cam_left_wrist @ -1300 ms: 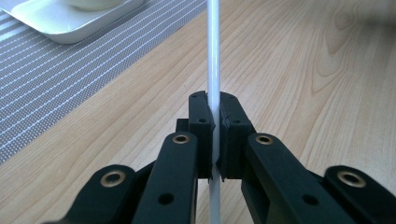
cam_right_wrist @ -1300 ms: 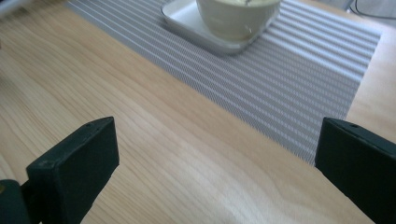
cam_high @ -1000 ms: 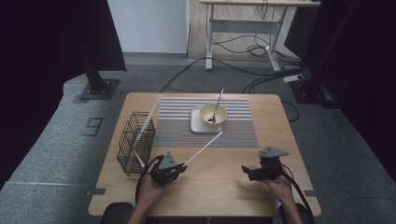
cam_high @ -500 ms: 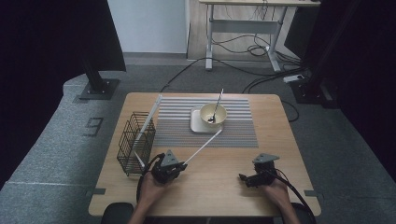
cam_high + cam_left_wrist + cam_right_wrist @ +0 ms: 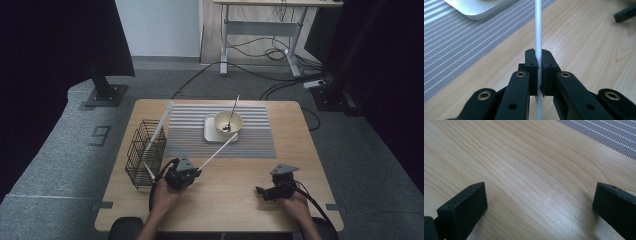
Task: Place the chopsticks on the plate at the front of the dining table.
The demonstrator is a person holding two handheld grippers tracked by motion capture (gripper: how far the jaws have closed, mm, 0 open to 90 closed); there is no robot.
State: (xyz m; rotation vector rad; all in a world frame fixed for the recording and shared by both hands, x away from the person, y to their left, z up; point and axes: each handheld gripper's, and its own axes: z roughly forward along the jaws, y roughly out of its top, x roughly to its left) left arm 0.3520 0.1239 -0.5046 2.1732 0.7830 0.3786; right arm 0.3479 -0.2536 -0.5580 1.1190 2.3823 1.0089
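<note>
White thin plastic stick (image 5: pixel 538 30) is clamped in the left gripper (image 5: pixel 186 172), slanting up toward the cream bowl (image 5: pixel 228 122), not yet in the black wire basket (image 5: pixel 145 152) at left; right gripper (image 5: pixel 540 202) rests wide, empty on the table (image 5: pixel 235 200).

- The light wooden table (image 5: pixel 225 200) carries a grey striped woven mat (image 5: pixel 255 135) at its far middle.
- On the mat sits a white square plate (image 5: pixel 209 134), with a cream round bowl (image 5: pixel 228 121) on it.
- A metal spoon (image 5: pixel 231 116) leans in the bowl.
- A black wire basket (image 5: pixel 145 152) stands left of the mat.
- The left gripper (image 5: pixel 181 175) lies near the basket; the right gripper (image 5: pixel 275 187) lies well apart to the right.
</note>
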